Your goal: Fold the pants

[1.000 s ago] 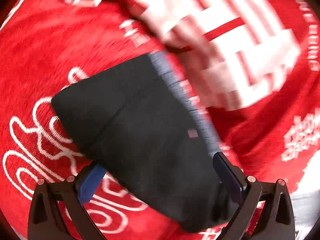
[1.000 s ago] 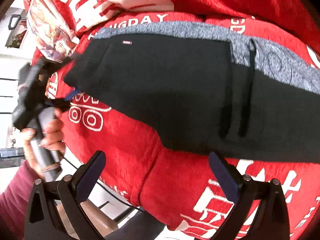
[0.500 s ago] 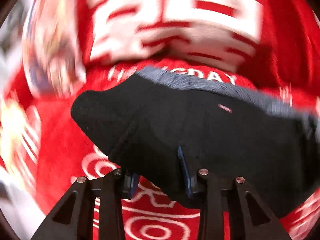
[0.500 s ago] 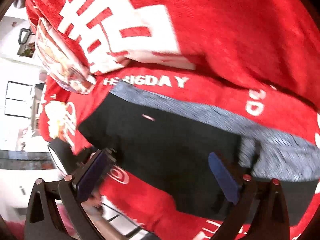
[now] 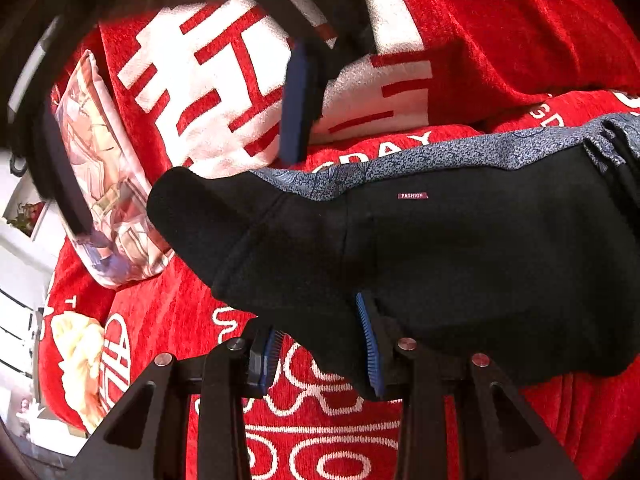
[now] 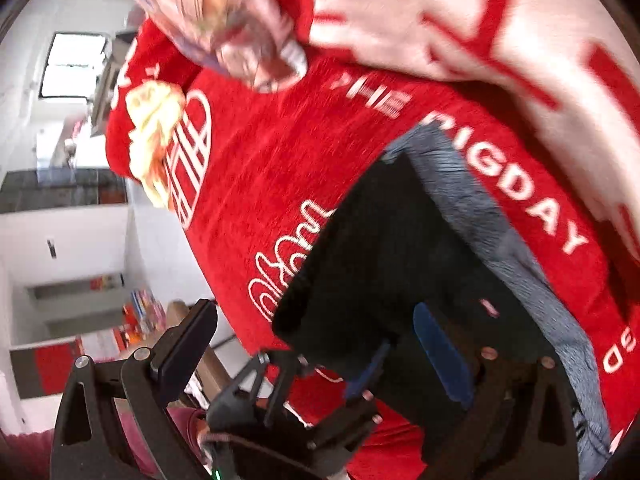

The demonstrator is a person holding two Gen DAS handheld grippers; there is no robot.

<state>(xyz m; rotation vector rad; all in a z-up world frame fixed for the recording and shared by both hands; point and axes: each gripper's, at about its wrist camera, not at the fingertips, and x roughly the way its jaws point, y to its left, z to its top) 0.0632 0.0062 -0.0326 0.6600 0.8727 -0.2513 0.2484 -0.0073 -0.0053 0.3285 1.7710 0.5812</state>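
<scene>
Black pants [image 5: 460, 248] with a grey patterned side stripe lie on a red printed sofa cover [image 5: 180, 320]. My left gripper [image 5: 320, 348] is shut on the near edge of the pants, with black cloth bunched between its blue pads. My right gripper [image 5: 184, 136] hangs above the pants' end in the left wrist view, jaws wide apart and empty. In the right wrist view the right gripper [image 6: 312, 344] is open over the pants [image 6: 392, 264], and the left gripper [image 6: 360, 376] shows below, pinching the cloth.
A printed cushion [image 5: 104, 200] leans at the left of the sofa. A red and white blanket [image 5: 248, 92] covers the backrest behind the pants. The room, with white walls and a window [image 6: 72, 64], shows past the sofa's edge.
My left gripper has closed on the pants' near edge. My right gripper has swung up and over towards the pants' end and now hangs above it, still open.
</scene>
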